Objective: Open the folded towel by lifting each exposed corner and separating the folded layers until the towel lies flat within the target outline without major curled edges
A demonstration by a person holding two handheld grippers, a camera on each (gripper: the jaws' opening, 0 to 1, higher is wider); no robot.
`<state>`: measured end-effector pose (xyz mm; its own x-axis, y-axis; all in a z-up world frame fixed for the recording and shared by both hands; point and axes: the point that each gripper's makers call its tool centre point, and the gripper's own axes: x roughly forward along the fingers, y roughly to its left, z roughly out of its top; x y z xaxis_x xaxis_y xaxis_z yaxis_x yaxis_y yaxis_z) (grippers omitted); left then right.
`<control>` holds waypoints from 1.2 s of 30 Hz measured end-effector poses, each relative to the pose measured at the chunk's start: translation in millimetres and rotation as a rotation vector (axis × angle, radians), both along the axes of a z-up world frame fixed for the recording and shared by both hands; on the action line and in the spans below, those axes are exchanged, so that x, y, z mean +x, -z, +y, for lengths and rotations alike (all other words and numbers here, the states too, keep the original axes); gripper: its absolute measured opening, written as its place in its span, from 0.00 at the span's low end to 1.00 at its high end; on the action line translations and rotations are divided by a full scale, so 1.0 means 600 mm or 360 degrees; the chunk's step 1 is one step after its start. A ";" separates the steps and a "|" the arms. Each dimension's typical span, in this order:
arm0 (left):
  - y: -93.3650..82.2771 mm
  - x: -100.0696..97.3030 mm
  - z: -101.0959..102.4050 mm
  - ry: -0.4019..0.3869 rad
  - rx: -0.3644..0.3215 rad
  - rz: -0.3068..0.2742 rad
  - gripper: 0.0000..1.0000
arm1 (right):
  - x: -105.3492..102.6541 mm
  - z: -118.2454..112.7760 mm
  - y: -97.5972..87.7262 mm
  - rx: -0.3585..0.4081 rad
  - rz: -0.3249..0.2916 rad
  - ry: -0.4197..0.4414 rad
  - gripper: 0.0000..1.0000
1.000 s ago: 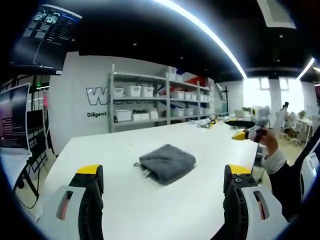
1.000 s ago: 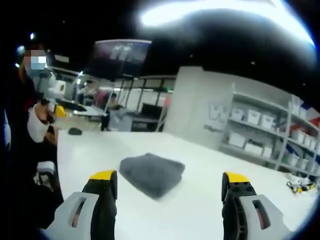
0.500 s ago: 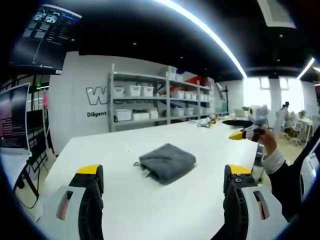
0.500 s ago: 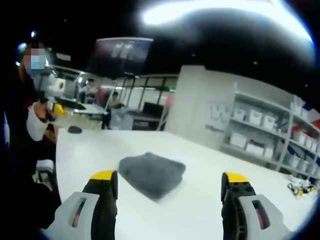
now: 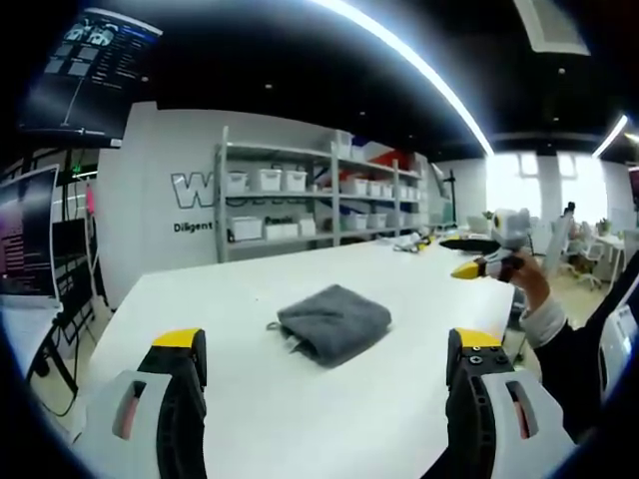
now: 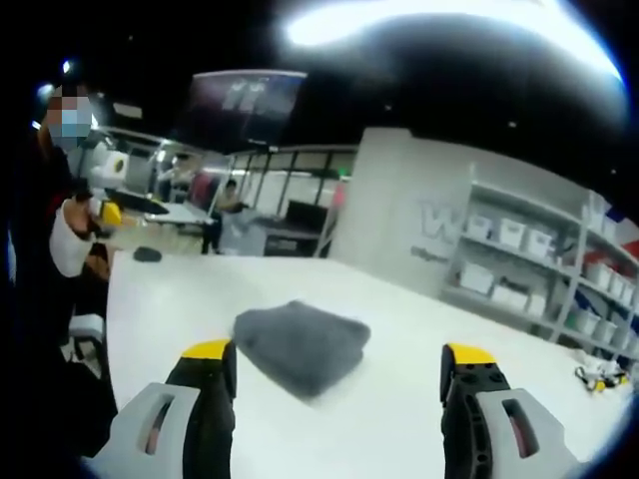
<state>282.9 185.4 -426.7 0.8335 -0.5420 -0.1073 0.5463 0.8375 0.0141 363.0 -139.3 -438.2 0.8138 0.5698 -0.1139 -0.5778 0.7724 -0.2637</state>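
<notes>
A grey towel (image 5: 334, 322) lies folded in a thick pad on the white table (image 5: 399, 399), with a small tag sticking out at its left edge. My left gripper (image 5: 326, 341) hovers short of it, open, with nothing between the yellow-tipped fingers (image 5: 180, 341). In the right gripper view the same towel (image 6: 300, 341) lies ahead of my right gripper (image 6: 336, 352), also open and holding nothing. A hand holds the right gripper (image 5: 486, 261) up at the table's far right side. The left gripper (image 6: 100, 212) appears at the left of the right gripper view.
Shelves with white bins (image 5: 300, 200) stand behind the table against a white wall. Monitors (image 5: 30, 235) stand off the left end. A small dark object (image 6: 147, 254) lies near the table's far corner. A person's sleeve (image 5: 569, 349) is at the right edge.
The right gripper has drifted slightly up and toward the towel, so its view has shifted a little. The towel and the left gripper have not moved.
</notes>
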 end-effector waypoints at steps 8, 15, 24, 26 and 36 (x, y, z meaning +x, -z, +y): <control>0.000 0.001 0.000 -0.0001 0.0002 0.0002 0.98 | 0.008 0.002 0.007 -0.0008 0.0016 -0.0002 0.84; 0.000 0.002 0.001 -0.0001 0.0003 0.0003 0.98 | 0.018 0.005 0.011 -0.0012 0.0022 -0.0008 0.83; 0.002 0.001 -0.003 0.0011 0.0018 0.0007 0.98 | 0.029 0.008 0.020 -0.0019 0.0043 -0.0015 0.83; 0.003 0.001 -0.004 0.0012 0.0021 0.0008 0.98 | 0.031 0.009 0.022 -0.0018 0.0049 -0.0015 0.83; 0.006 0.002 -0.004 0.0013 0.0027 0.0014 0.98 | 0.039 0.014 0.035 -0.0024 0.0069 -0.0020 0.82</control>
<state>284.0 183.1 -430.0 0.8282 -0.5466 -0.1239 0.5532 0.8328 0.0233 386.4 -130.9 -458.9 0.8009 0.5777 -0.1576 -0.5983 0.7613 -0.2499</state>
